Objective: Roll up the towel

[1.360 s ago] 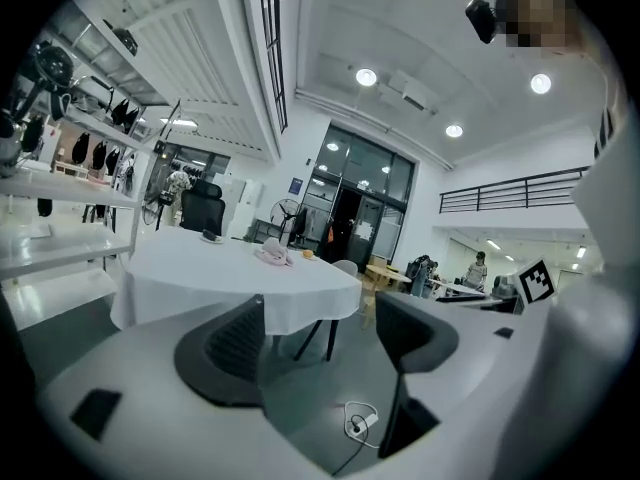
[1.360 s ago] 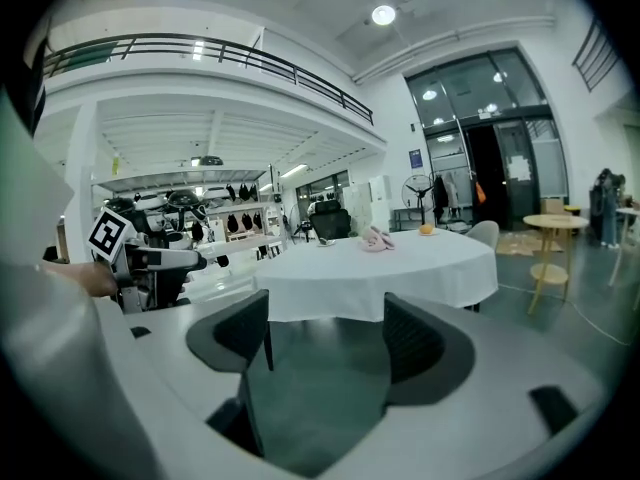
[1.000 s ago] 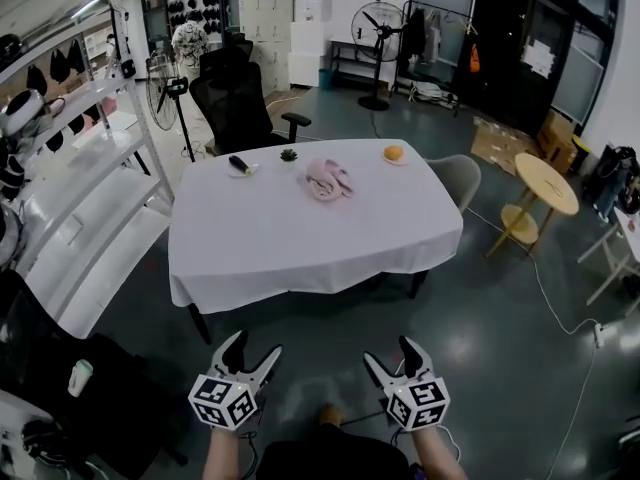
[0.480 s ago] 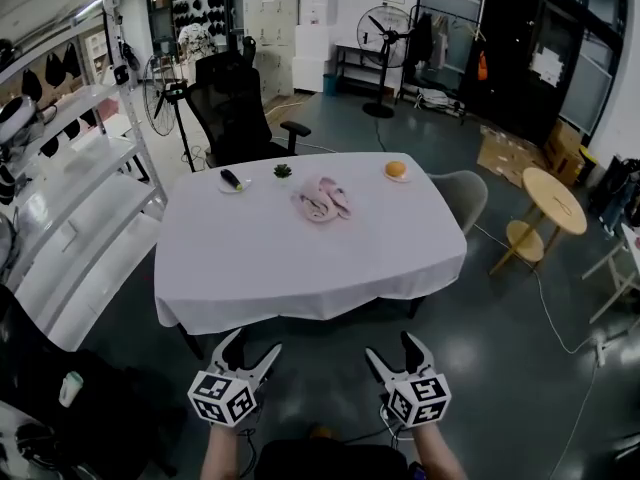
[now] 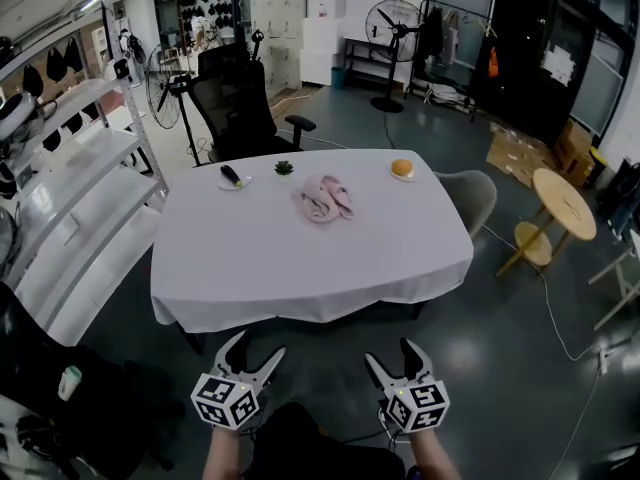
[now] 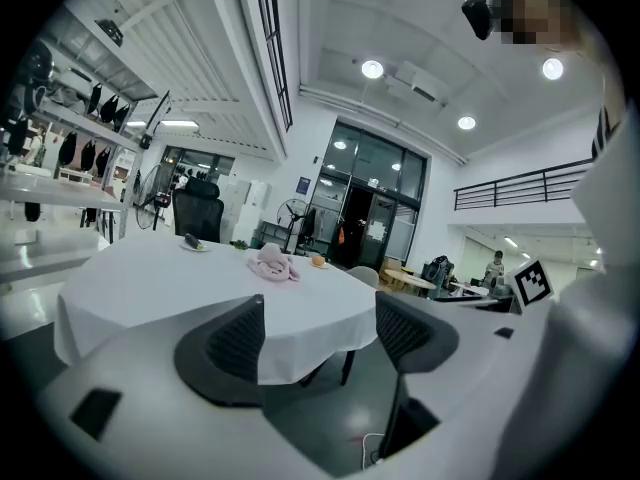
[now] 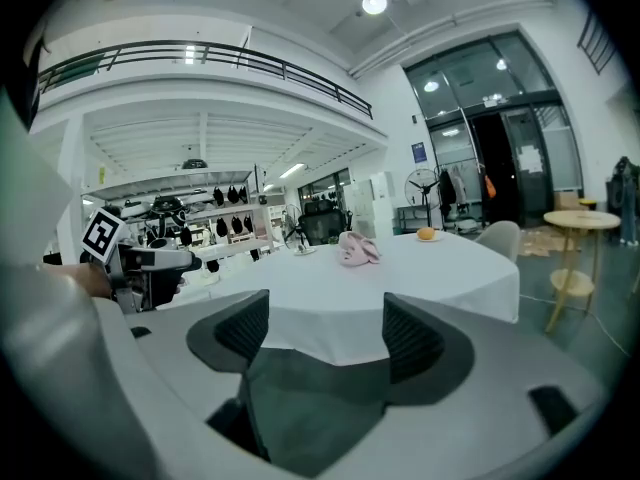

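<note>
Nearest you, at the bottom of the head view, both your forearms are cut off by the picture's edge. You hold two grippers, one in each hand, each carrying a marker cube: the left gripper (image 5: 256,346) and the right gripper (image 5: 390,353). Both hang over the dark floor (image 5: 500,348), well apart from the table.

In the left gripper view the jaws stand wide apart with nothing between them. The right gripper view shows the same: wide jaws, empty.

Ahead is one tabletop (image 5: 300,268) under a white cloth that hangs down and hides most of the legs. One pink towel (image 5: 325,198) lies in a crumpled heap toward the far middle of the tabletop, not rolled, and neither gripper touches it.

Three small things sit along the far edge:
- a dark thing (image 5: 231,176) on a small plate, too small to identify
- one small green plant (image 5: 284,168)
- one orange round thing (image 5: 403,168)

Behind the table stands one black office chair (image 5: 235,103). One grey chair (image 5: 470,193) at the right end is partly hidden by the tabletop. Further right is one round wooden side table (image 5: 565,193).

White shelves (image 5: 70,198) on the left are cut off by the picture's edge. Two fans stand at the back, a near fan (image 5: 160,78) and a far fan (image 5: 392,18).
</note>
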`<state>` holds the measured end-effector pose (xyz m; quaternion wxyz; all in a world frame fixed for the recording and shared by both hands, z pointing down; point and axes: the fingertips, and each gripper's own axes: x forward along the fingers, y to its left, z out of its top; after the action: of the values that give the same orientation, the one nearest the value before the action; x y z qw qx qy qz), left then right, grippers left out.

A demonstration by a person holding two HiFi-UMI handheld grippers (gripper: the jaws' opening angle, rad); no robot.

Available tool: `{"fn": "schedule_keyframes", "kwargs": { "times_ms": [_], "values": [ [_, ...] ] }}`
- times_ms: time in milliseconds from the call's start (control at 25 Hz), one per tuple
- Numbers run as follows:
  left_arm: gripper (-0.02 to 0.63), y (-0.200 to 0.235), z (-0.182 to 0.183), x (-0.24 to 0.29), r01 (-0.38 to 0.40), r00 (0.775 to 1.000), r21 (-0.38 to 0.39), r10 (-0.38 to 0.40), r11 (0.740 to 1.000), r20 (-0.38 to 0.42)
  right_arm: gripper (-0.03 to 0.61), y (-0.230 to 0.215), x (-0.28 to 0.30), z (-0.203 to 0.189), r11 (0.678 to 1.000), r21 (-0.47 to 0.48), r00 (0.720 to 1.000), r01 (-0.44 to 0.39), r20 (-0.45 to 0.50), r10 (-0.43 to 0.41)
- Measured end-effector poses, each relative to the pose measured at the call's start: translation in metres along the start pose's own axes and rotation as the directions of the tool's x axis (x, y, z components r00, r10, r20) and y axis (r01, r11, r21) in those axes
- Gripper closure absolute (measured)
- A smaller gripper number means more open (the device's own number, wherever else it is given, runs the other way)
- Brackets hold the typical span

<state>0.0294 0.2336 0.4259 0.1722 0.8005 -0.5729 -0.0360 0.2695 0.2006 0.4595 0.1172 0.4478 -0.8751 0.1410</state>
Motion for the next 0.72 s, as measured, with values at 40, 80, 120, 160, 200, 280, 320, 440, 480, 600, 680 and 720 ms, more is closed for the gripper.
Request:
{"fn": "schedule_keyframes", "kwargs": {
  "times_ms": [40,80,120,160,200,280,320,440,480,600,680,720],
  "values": [
    [0.252,0.001,-0.001,-0.002,-0.005,1.0,-0.006,0.005,1.0,-0.008,0.224,0.003,0.001,-0.001,1.0,0.002,1.0,-0.006,-0.007,0.006],
    [0.252,0.002,-0.003,-0.004,-0.011,1.0,-0.011,0.011,1.0,-0.016,0.224,0.005,0.001,-0.002,1.0,0.005,1.0,-0.011,-0.013,0.011],
    [0.252,0.003,-0.006,-0.005,-0.016,1.0,-0.015,0.015,1.0,-0.025,0.224,0.005,0.0,-0.003,1.0,0.007,1.0,-0.013,-0.018,0.013],
    [0.252,0.003,-0.009,-0.005,-0.02,0.999,-0.017,0.019,1.0,-0.033,0.224,0.004,0.0,-0.006,1.0,0.011,1.0,-0.013,-0.022,0.013],
    [0.252,0.003,-0.012,-0.004,-0.022,0.999,-0.018,0.021,1.0,-0.039,0.224,0.002,-0.001,-0.009,1.0,0.016,1.0,-0.011,-0.026,0.011],
    [0.252,0.002,-0.017,0.0,-0.021,0.999,-0.02,0.02,1.0,-0.046,0.224,-0.004,0.0,-0.014,1.0,0.03,0.999,-0.005,-0.033,0.006],
    [0.252,0.001,-0.018,0.003,-0.018,0.999,-0.02,0.017,1.0,-0.05,0.224,-0.006,0.0,-0.016,0.999,0.036,0.999,-0.002,-0.038,0.004],
    [0.252,-0.001,-0.021,0.012,-0.002,0.998,-0.02,0.001,1.0,-0.066,0.224,-0.008,0.006,-0.019,0.999,0.042,0.999,-0.001,-0.049,0.003],
    [0.252,0.0,-0.022,0.016,0.002,0.998,-0.019,-0.004,1.0,-0.069,0.224,-0.008,0.01,-0.018,0.999,0.04,0.999,-0.002,-0.05,0.004],
    [0.252,0.007,-0.02,0.031,0.009,0.997,-0.02,-0.011,1.0,-0.073,0.224,-0.013,0.025,-0.012,0.999,0.036,0.999,-0.002,-0.045,0.004],
    [0.252,0.014,-0.017,0.044,0.011,0.998,-0.029,-0.013,1.0,-0.068,0.224,-0.02,0.036,-0.007,0.999,0.036,0.999,0.0,-0.046,0.002],
    [0.252,0.018,-0.014,0.051,0.013,0.998,-0.032,-0.015,0.999,-0.062,0.224,-0.023,0.042,-0.005,0.999,0.036,0.999,0.001,-0.047,0.001]
  ]
}}
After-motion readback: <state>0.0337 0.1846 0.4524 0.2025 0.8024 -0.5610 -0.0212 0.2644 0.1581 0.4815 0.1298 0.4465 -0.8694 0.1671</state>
